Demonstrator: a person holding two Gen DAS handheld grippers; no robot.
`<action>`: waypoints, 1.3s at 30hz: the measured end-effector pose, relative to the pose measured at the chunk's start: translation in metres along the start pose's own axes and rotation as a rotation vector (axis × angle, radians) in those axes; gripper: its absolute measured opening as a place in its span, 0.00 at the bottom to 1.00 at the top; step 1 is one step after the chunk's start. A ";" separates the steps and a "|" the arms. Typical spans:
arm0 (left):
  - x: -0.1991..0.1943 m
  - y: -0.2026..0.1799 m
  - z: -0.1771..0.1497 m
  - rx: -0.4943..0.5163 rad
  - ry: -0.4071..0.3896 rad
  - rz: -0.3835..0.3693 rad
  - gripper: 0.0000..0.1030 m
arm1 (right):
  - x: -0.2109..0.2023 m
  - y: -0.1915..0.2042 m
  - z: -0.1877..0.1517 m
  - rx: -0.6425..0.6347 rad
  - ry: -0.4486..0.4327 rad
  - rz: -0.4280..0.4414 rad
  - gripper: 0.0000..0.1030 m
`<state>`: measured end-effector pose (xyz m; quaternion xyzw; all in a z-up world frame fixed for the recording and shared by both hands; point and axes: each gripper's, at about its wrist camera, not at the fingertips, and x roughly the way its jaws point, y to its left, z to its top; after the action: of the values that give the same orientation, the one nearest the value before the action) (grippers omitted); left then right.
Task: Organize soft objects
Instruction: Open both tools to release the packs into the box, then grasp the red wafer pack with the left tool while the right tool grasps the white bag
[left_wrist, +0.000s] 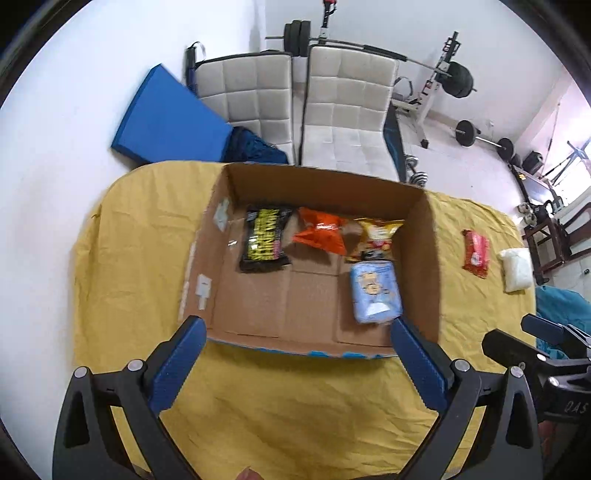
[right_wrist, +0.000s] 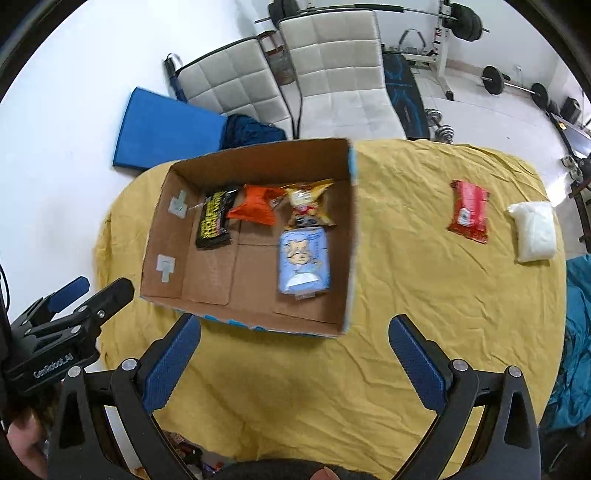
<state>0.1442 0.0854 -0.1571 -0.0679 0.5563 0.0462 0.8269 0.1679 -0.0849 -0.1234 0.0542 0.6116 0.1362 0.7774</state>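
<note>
Yellow cloth (right_wrist: 388, 332) covers the table under both tools. The left gripper (left_wrist: 295, 354) hangs above the near wall of the cardboard box (left_wrist: 424, 236) with its blue pads spread wide and nothing between them. The right gripper (right_wrist: 295, 350) is likewise wide apart and empty, above bare cloth just right of the box.

Four packs already lie in the box, ahead of the left gripper: a black-and-yellow snack bag (left_wrist: 264, 240), an orange bag (left_wrist: 319, 234), a yellow bag (left_wrist: 375, 236) and a pale blue tissue pack (left_wrist: 375, 291).

Two soft things remain outside, ahead and to the right of the right gripper, well apart from it: a red packet (right_wrist: 469, 212) and, just beyond it to the right, a white pouch (right_wrist: 535, 230).

The red packet looks light, with a glossy film that is probably slippery; taking it across its narrow width near the middle should keep it from sliding out. The white pouch looks plump and yielding, likely to sag and bulge; a hold across its middle, squeezing gently, seems safest.
</note>
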 end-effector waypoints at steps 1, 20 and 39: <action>-0.001 -0.007 0.000 0.006 -0.003 -0.005 0.99 | -0.004 -0.010 0.000 0.012 -0.004 -0.004 1.00; 0.098 -0.261 0.065 0.288 0.060 -0.094 0.99 | -0.017 -0.316 0.056 0.273 -0.007 -0.318 1.00; 0.302 -0.405 0.092 0.399 0.429 -0.104 0.91 | 0.121 -0.450 0.109 0.325 0.165 -0.310 1.00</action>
<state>0.4036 -0.2987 -0.3785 0.0595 0.7123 -0.1219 0.6886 0.3650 -0.4728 -0.3232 0.0728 0.6881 -0.0813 0.7174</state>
